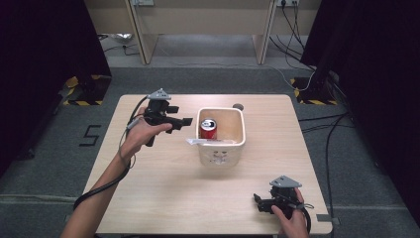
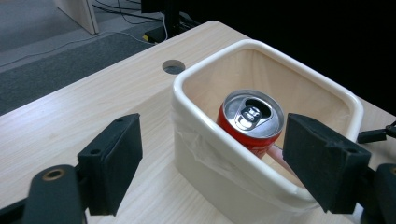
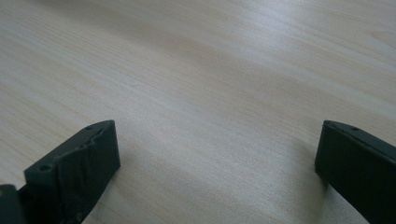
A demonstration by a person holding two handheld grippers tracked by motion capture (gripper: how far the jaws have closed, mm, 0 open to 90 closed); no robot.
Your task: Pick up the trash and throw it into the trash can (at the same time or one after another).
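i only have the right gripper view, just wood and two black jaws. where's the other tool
Observer: The left tool is held above the table, just left of a white bin, jaws wide open and holding nothing.
Operator: anything in that bin
Observer: A red can stands upright inside it, its silver top showing an opened tab hole.
Operator: and where am i on the table
Observer: Your right tool sits low at the near right corner of the table, jaws open, pointing left, well apart from the bin.
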